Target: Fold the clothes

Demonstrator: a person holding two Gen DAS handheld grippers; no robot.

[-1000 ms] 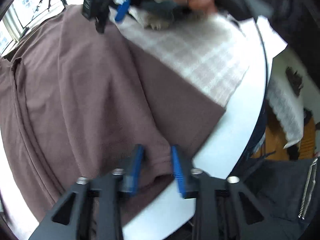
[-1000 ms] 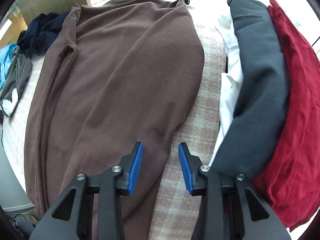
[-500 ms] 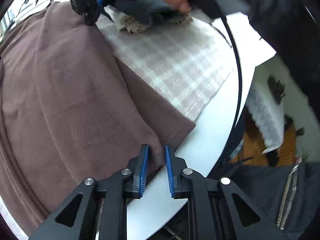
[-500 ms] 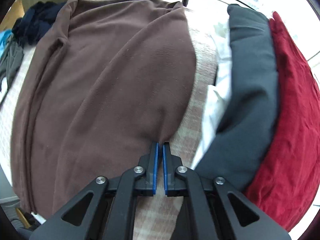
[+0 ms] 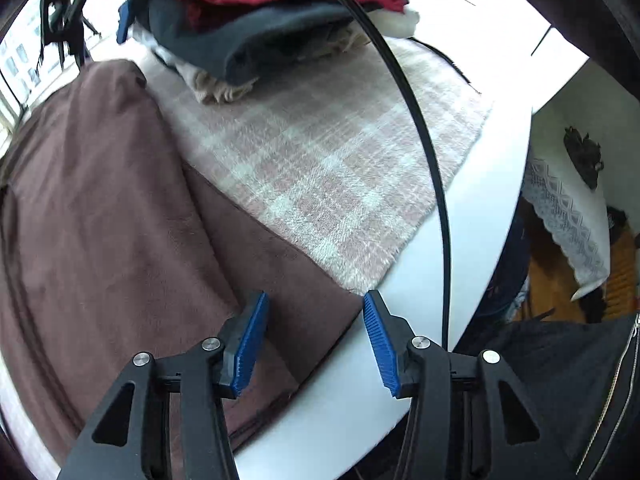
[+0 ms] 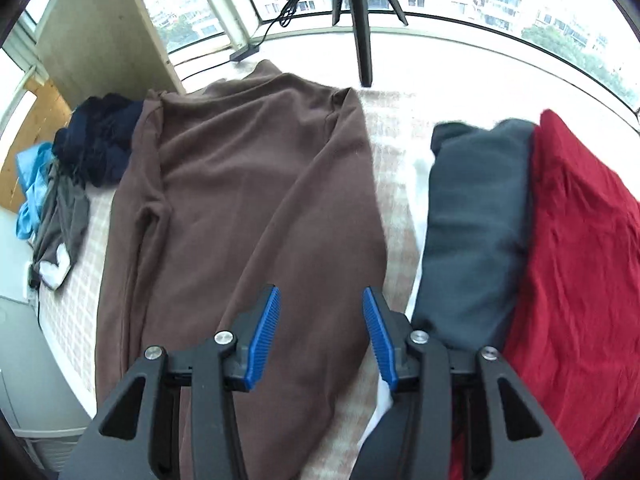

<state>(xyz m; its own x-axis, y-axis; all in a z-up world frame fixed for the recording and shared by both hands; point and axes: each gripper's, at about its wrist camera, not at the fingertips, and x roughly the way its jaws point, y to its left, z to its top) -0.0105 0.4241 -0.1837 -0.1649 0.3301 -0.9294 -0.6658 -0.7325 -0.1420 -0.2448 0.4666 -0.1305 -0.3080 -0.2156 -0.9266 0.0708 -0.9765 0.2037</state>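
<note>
My left claw and right claw have just been opening; both stand apart, empty. The brown garment lies flat, sleeves in, final folds pending. Beside it sits a folded stack; an unfolded pile remains.

White table is wearing a pink plaid cloth, and that's carrying a spread-out brown top, folded stack and a rumpled clothes heap.

Left claw and right claw just opened, angled down, empty.
</note>
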